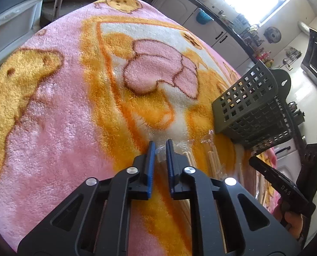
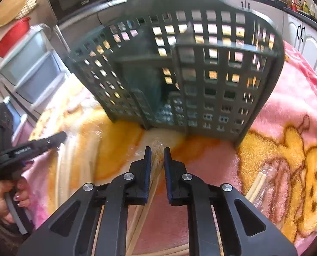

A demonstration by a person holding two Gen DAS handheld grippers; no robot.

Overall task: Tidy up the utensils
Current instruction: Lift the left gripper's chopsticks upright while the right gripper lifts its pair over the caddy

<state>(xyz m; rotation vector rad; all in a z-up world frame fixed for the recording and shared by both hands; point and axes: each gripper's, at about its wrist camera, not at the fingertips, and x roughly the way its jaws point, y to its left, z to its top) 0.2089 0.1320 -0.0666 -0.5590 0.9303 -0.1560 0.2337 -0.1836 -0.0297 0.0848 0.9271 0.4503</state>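
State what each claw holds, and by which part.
Left claw: a wrapped chopstick pair, near its end. Right claw: another wrapped pair, likewise.

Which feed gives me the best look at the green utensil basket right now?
The right wrist view: the green utensil basket fills the frame head-on, with its grid walls and inner dividers visible, though slightly blurred. The left wrist view shows it only at the right edge, smaller and from one corner.

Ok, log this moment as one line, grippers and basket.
left gripper: shut on wrapped chopsticks | right gripper: shut on another wrapped pair | basket: upright on blanket, nothing visible inside
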